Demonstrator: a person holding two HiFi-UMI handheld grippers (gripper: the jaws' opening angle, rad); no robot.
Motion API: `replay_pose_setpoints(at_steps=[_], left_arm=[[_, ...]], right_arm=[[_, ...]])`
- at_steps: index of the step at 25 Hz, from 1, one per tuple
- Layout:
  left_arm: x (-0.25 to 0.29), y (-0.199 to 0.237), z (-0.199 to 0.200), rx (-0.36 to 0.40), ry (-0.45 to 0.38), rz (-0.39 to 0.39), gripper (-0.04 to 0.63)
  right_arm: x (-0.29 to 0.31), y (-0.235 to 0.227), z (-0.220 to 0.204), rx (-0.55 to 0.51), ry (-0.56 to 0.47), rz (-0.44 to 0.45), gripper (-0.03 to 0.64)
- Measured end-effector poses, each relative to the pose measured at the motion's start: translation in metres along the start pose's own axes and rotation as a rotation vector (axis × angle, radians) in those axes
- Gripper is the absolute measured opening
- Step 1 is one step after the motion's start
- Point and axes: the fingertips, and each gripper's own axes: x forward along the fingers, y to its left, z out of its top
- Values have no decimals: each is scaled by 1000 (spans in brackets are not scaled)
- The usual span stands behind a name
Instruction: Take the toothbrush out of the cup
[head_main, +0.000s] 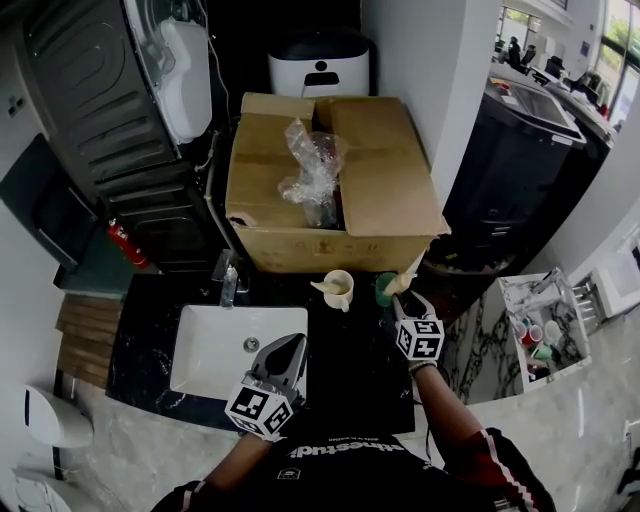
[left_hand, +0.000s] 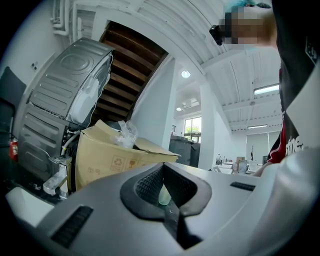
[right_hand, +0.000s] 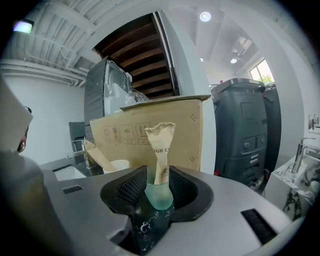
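Toothbrush (right_hand: 161, 150): is seen standing in the green cup (right_hand: 159, 194); removal is judged outstanding.
Right gripper (right_hand: 159, 180): is spread open beside the cup, nothing pinched.
Left gripper (head_main: 290, 348): is clenched, empty.

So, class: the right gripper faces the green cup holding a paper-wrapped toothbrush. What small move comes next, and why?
Probably nudge the right gripper forward and slightly up: its jaws stand apart, pressing on nothing, and the paper-wrapped toothbrush rises upright from the translucent green cup, centred just ahead.
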Motion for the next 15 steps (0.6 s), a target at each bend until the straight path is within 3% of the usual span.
replay_pose_setpoints(at_steps=[13, 15], left_arm=[[-7, 9, -2, -24, 2, 28, 15], [-7, 10, -1, -31, -5, 31, 15]], right_arm=[[29, -10, 3, 11, 38, -21, 153], [29, -10, 5, 4, 35, -27, 124]])
